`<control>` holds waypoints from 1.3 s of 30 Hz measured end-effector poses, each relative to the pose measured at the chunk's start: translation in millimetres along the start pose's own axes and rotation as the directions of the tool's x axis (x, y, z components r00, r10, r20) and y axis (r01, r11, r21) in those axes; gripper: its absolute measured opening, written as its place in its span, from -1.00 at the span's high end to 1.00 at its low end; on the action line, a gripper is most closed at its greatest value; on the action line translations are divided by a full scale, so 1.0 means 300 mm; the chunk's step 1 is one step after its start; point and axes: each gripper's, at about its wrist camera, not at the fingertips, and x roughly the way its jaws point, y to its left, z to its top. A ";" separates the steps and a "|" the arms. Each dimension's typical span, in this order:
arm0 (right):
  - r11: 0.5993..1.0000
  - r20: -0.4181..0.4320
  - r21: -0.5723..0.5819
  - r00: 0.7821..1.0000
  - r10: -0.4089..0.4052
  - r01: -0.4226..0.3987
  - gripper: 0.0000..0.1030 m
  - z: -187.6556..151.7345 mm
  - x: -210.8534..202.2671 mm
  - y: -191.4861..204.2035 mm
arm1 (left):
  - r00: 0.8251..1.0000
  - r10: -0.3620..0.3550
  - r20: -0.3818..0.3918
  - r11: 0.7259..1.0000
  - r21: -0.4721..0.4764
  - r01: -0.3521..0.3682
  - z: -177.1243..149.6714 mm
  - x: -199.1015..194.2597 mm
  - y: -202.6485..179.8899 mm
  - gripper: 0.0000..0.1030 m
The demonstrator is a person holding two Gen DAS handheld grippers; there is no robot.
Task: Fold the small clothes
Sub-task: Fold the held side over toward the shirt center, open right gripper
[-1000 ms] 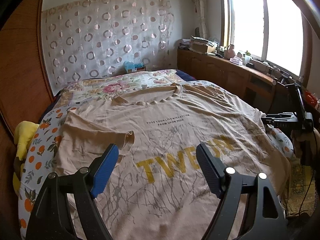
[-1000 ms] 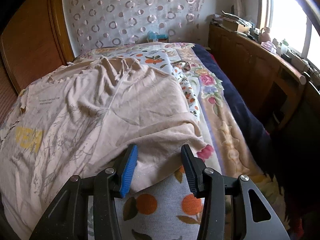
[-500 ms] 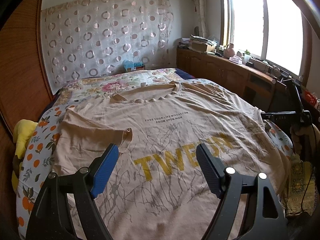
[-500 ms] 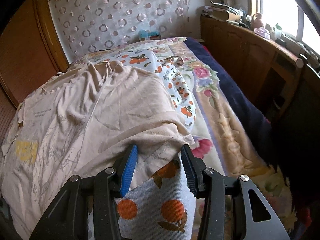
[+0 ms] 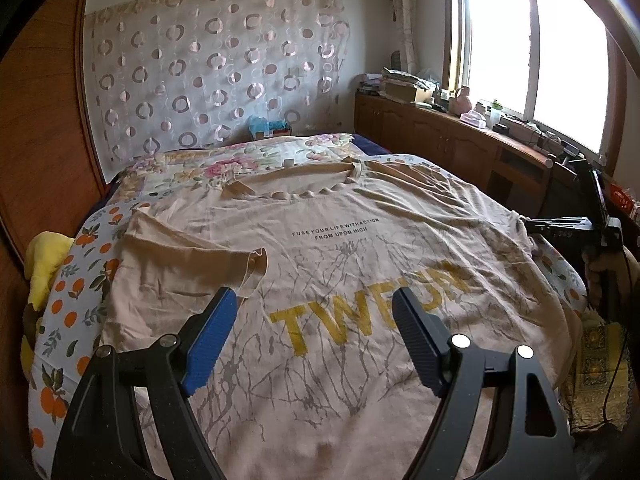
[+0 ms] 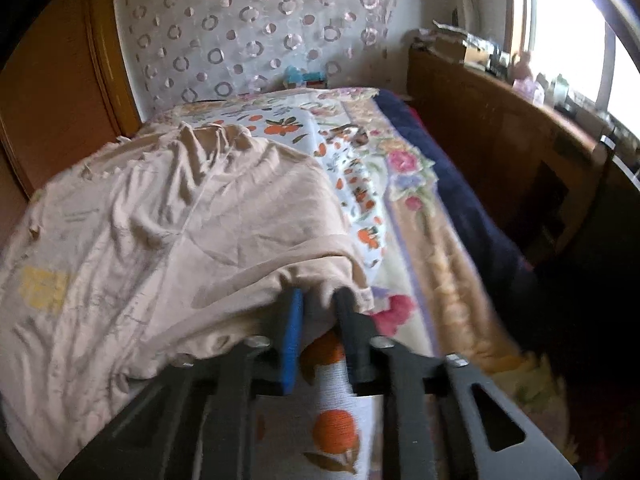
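— Moved since prev? 
— Right gripper (image 6: 318, 306) jaws just closing, now pinched on right sleeve hem (image 6: 320, 276) of beige tee (image 5: 340, 280).
— Tee where?
— Flat on bed (image 5: 68, 280), front up. Left sleeve (image 5: 192, 248) already in; right sleeve, body folds left.
— Left gripper (image 5: 312, 320)?
— Wide open, empty, above tee.

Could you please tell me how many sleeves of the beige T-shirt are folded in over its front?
1: the left sleeve lies folded inward; the right sleeve is still out, pinched in the right claw.
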 end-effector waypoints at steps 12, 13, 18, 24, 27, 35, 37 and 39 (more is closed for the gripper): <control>0.994 0.146 -0.074 0.985 0.091 -0.081 0.96 0.102 -0.118 0.115 | 1.000 0.000 -0.001 1.000 -0.011 0.000 -0.008 0.001 0.023 -0.56; 0.992 0.156 -0.083 0.982 0.108 -0.096 0.96 0.113 -0.131 0.133 | 1.000 0.000 0.000 1.000 -0.010 0.000 -0.010 0.001 0.023 -0.56; 0.967 0.197 -0.177 0.956 0.217 -0.183 0.96 0.159 -0.200 0.291 | 1.000 0.008 0.002 1.000 -0.025 -0.008 -0.013 0.000 0.048 -0.56; 0.903 0.103 -0.281 0.925 0.365 -0.325 0.95 0.135 -0.159 0.496 | 1.000 0.014 0.004 0.999 -0.040 -0.014 -0.013 -0.014 0.074 -0.56; 0.907 0.082 -0.327 0.948 0.309 -0.267 0.50 0.115 -0.111 0.534 | 1.000 0.015 0.004 0.999 -0.046 -0.015 -0.012 -0.018 0.079 -0.57; 0.955 0.070 -0.246 0.980 0.188 -0.165 0.21 0.126 -0.016 0.454 | 1.000 0.007 0.000 0.998 -0.059 -0.007 -0.020 -0.017 0.075 -0.56; 0.964 0.031 -0.206 0.983 0.180 -0.170 0.21 0.136 0.053 0.452 | 1.000 0.006 -0.002 0.998 -0.058 -0.006 -0.019 -0.015 0.074 -0.56; 0.967 -0.005 -0.176 0.982 0.188 -0.186 0.21 0.148 0.108 0.461 | 1.000 0.005 -0.004 0.998 -0.057 -0.006 -0.021 -0.013 0.071 -0.56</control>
